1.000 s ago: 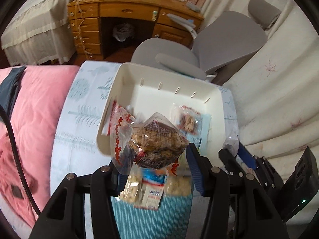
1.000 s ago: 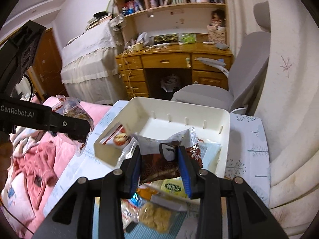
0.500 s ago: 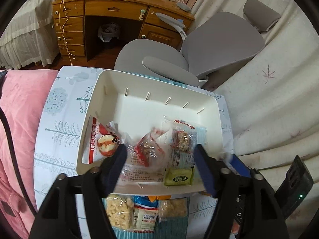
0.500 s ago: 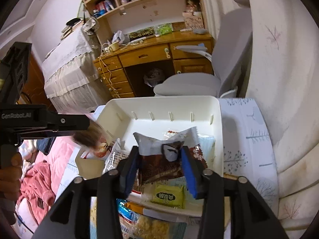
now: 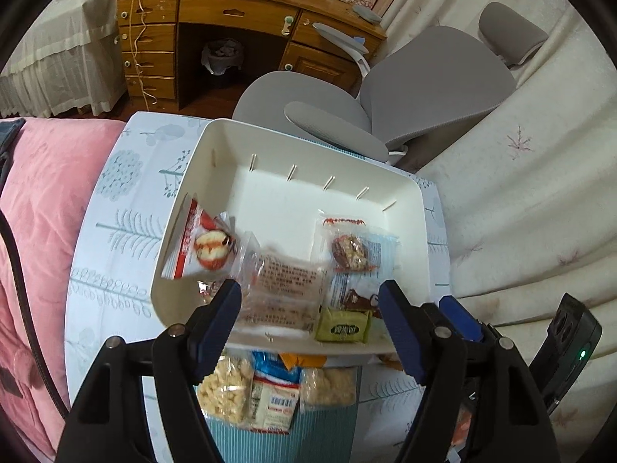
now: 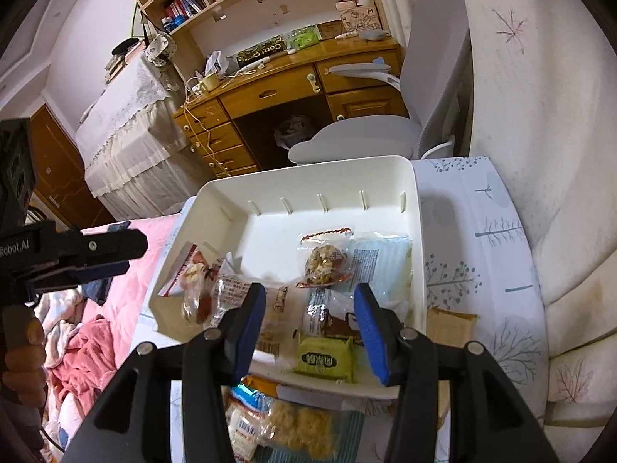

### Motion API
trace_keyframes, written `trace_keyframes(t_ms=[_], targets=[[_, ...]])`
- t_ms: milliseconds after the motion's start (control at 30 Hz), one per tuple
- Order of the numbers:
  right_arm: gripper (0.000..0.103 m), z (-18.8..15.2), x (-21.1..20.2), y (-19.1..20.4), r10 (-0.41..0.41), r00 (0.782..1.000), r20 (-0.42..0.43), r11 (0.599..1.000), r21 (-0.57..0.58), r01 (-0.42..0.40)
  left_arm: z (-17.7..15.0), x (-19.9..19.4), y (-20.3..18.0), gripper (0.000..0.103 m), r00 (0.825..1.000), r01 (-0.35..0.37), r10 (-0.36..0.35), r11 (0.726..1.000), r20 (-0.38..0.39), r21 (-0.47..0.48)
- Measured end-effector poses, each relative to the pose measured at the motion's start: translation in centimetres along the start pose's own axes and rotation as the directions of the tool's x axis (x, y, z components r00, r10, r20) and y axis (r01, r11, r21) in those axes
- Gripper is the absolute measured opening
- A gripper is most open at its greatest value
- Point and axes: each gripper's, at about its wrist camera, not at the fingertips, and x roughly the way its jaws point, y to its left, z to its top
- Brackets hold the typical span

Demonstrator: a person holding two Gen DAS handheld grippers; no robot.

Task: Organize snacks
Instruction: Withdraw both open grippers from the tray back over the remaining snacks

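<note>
Hovering over the white bin (image 5: 181,208) on the patterned tablecloth (image 5: 115,239), with snack packets (image 5: 285,293) piling at its near side: clear cake wrapper, red packet (image 5: 200,247) leaning on the left wall, green packet (image 5: 341,330). Leaving more snacks (image 5: 266,389) outside on the blue mat below the rim. Left gripper (image 5: 310,301) having just been opening, now released and gripping nothing; right gripper (image 6: 310,306) likewise spread, brown packet (image 6: 327,320) lying loose beneath. Risking, likely, packets heaping at the near rim and spilling over, or lowered fingers clipping that rim and shifting the bin.
</note>
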Motion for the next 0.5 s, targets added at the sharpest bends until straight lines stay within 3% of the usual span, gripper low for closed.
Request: trace_keyframes(t_ms=[167,500], targets=[[0.048,-0.5,-2.2,-1.1,0.073,0.997,0.016,0.996,0.043,-0.073,-2.3,-2.2,-0.4,0.072,1.000,-0.008,0.009,0.999,0.029,-0.033],[0.048,-2.4,-5.4,-1.9,0.142,0.990,-0.015,0.989,0.032,-0.142,-8.1,-4.8,-1.3,0.072,0.998,-0.048,0.053,0.995,0.047,-0.091]])
